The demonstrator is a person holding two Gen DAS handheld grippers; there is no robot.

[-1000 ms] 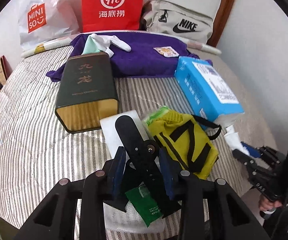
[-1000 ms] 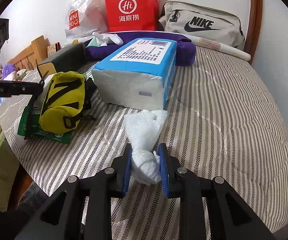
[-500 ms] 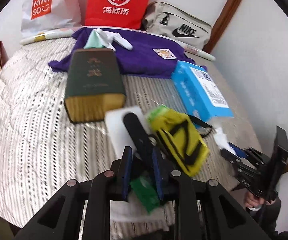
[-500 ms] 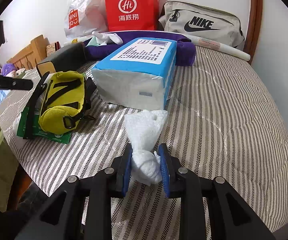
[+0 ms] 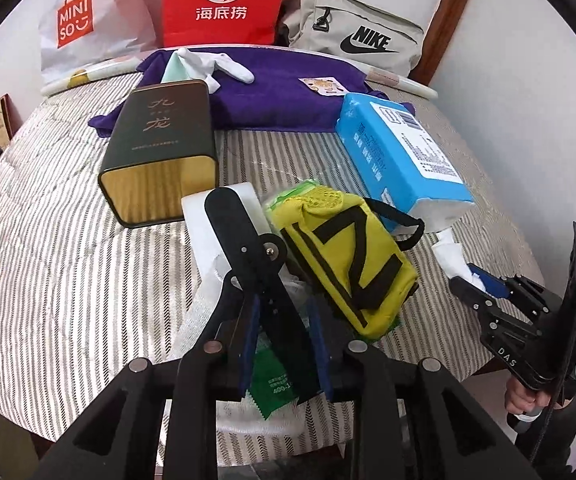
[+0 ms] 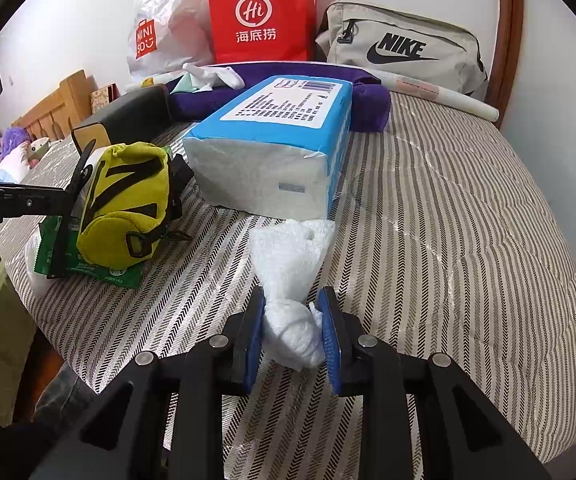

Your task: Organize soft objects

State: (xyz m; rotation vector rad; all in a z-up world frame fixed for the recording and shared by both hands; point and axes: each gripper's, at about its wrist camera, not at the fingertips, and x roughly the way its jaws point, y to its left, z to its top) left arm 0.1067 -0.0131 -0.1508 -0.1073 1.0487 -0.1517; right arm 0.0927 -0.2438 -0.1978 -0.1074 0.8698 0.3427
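Note:
My left gripper (image 5: 283, 320) is shut on a black folding tool (image 5: 255, 264) that lies over a white pad (image 5: 227, 216) and a green packet (image 5: 275, 384). A yellow pouch with black straps (image 5: 344, 264) sits just right of it. My right gripper (image 6: 292, 320) is shut on a crumpled white tissue (image 6: 288, 264) that trails up to the open end of a blue tissue pack (image 6: 279, 140). The right gripper also shows in the left wrist view (image 5: 484, 284), holding the tissue by the pack (image 5: 400, 156).
A dark green tin box (image 5: 159, 144) lies behind the tool. A purple cloth (image 5: 279, 92) with white socks (image 5: 215, 66) lies further back. A red paper bag (image 5: 223, 0), a Miniso bag (image 5: 79, 24) and a Nike bag (image 5: 352, 40) stand against the wall. The striped bed (image 6: 448, 220) drops off at its front edge.
My left gripper has closed onto the black tool and moved slightly with it. The right gripper still holds the tissue in the same place.

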